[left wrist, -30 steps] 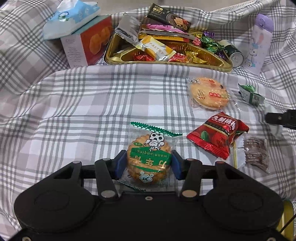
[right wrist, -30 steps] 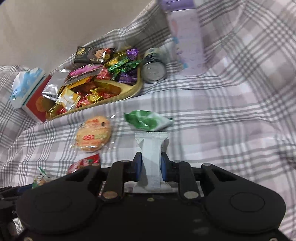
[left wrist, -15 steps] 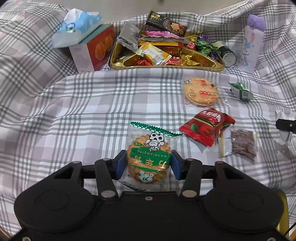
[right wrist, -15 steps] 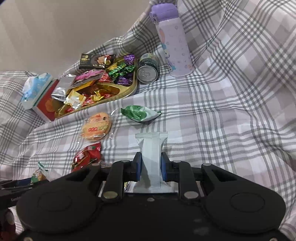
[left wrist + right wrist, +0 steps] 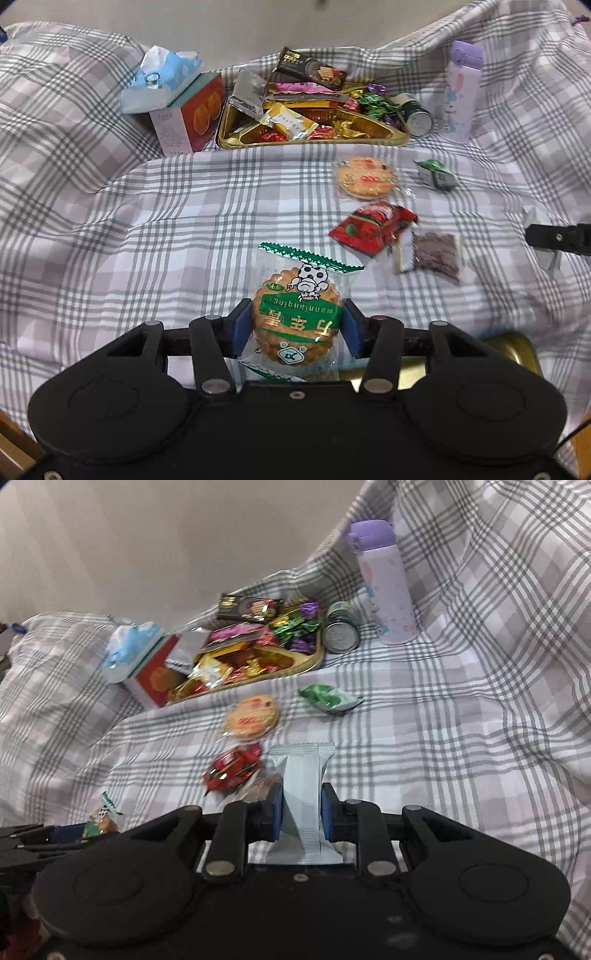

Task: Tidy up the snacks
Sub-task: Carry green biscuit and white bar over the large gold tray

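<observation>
My left gripper [image 5: 293,328] is shut on a round biscuit in a clear and green wrapper [image 5: 297,314], held above the plaid cloth. My right gripper [image 5: 302,808] is shut on a white snack bar wrapper [image 5: 303,782] that stands upright between its pads. A gold tray [image 5: 314,142] heaped with wrapped sweets sits at the back. Loose on the cloth lie an orange round cracker [image 5: 365,179], a red packet [image 5: 373,227], a brown clear-wrapped snack [image 5: 436,253] and a green wrapped snack [image 5: 436,175]. A second gold tray edge [image 5: 513,349] shows just under my left gripper.
A tissue pack on a red and white box [image 5: 184,110] stands left of the tray. A can [image 5: 415,114] lies on its side and a lilac bottle [image 5: 461,88] stands upright to the right. The cloth rises in folds at both sides and the back.
Both grippers have pulled back and up from the far tray, each still holding its snack. More of the cloth shows, and a gold tray edge has come into view under the left gripper.
</observation>
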### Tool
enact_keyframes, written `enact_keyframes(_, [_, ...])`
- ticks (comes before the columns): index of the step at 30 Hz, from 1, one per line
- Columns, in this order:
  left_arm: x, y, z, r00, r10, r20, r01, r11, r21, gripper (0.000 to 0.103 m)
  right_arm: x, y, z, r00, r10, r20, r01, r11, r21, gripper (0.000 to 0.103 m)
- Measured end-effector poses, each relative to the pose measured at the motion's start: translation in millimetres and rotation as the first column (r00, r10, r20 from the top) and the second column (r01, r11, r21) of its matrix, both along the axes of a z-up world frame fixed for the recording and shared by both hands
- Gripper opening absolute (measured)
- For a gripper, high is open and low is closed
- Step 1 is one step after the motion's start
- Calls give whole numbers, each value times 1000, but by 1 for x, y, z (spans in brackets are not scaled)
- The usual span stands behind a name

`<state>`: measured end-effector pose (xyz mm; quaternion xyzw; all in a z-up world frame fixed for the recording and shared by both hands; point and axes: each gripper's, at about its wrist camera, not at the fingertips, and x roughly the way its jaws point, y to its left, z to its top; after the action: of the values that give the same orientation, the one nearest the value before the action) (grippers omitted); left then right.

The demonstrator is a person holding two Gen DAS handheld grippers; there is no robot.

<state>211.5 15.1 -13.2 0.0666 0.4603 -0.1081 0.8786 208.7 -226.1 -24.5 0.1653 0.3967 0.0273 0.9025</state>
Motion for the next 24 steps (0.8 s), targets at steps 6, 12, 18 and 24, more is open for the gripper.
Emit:
enact_keyframes(6, [-33, 4, 0, 999, -27, -20, 27, 1000, 4, 56, -31, 11, 0, 998, 67, -16, -67, 998, -5, 23])
enact_keyframes(12, [-69, 9, -13, 997, -47, -69, 49, 999, 20, 56, -59, 18, -11, 991, 112, -76, -113, 993, -14, 23])
enact_keyframes(18, [-99, 10, -25, 990, -78, -118, 82, 996, 23, 56, -86, 21, -27, 981, 128, -145, -131, 991, -15, 23])
enact_keyframes(24, [-121, 4, -34, 979, -119, -166, 121, 993, 5, 56, -105, 25, -40, 973, 138, -186, -139, 990, 6, 23])
